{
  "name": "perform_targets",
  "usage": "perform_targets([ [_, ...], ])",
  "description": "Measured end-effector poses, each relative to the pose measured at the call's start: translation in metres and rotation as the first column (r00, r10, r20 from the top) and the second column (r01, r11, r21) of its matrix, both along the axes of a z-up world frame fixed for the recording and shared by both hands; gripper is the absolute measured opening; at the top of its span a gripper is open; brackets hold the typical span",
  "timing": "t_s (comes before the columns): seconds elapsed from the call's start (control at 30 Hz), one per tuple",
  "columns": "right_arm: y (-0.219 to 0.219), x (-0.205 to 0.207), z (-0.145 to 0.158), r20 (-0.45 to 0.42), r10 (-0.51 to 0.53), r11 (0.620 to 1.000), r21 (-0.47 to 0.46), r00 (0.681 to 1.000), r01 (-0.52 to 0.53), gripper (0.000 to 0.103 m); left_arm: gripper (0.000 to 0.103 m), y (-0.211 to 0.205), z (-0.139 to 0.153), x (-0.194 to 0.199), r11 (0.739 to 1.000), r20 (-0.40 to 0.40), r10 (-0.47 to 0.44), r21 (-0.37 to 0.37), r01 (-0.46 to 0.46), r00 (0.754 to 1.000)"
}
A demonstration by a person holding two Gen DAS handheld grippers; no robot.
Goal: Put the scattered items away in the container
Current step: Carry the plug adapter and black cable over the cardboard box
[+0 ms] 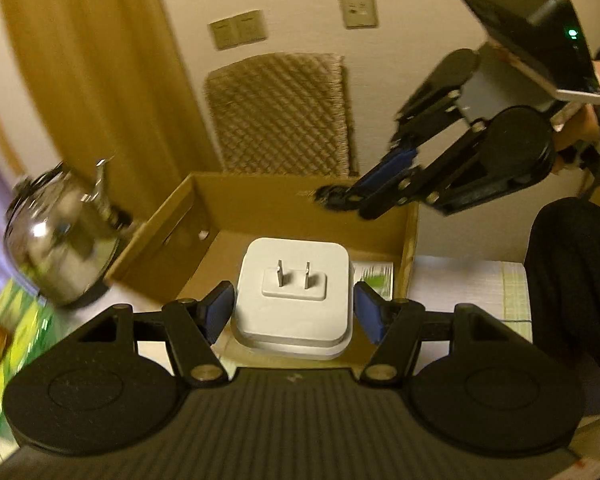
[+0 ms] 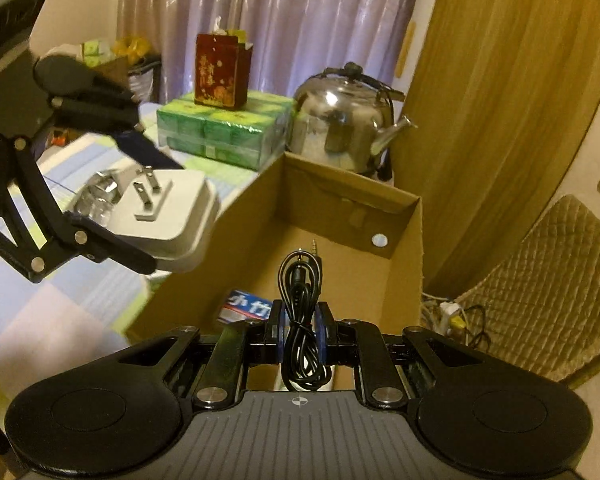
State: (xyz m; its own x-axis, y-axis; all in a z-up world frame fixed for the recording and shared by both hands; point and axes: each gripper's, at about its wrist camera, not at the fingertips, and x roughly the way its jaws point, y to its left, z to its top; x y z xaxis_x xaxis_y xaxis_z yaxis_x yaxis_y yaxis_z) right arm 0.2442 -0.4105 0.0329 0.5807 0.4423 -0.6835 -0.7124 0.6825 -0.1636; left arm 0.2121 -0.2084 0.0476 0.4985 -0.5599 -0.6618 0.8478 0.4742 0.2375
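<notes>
A white charger (image 1: 294, 294) is clamped between the left gripper's (image 1: 294, 308) pads above the box (image 1: 236, 196). A coiled black cable (image 2: 302, 320) is pinched by the right gripper (image 2: 302, 324) over the box interior. Behind stands a kettle (image 2: 340, 120).

The quilted bed (image 2: 60, 312) (pastel checks) bears cardboard box (image 2: 404, 216), kettle (image 2: 340, 120), green packs (image 2: 220, 128).
</notes>
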Motion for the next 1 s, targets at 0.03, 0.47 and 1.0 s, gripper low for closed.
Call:
perform_targets([
  [0.03,-0.001,0.005,-0.002,-0.006,0.007,1.0,-0.01,1.0,-0.007,0.012,0.061,-0.006,-0.001,0.006,1.0,0.001,-0.015,0.019,0.015,1.0],
  [0.47,-0.006,0.042,-0.043,-0.1,0.038,0.991,-0.123,0.994,-0.051,0.012,0.061,-0.05,-0.043,0.047,0.97,-0.035,-0.146,0.19,0.15,0.989],
  [1.0,0.004,0.063,-0.074,-0.189,0.056,0.978,-0.186,0.98,-0.092,0.012,0.061,-0.061,-0.074,0.063,0.963,-0.126,-0.14,0.214,0.165,0.982],
])
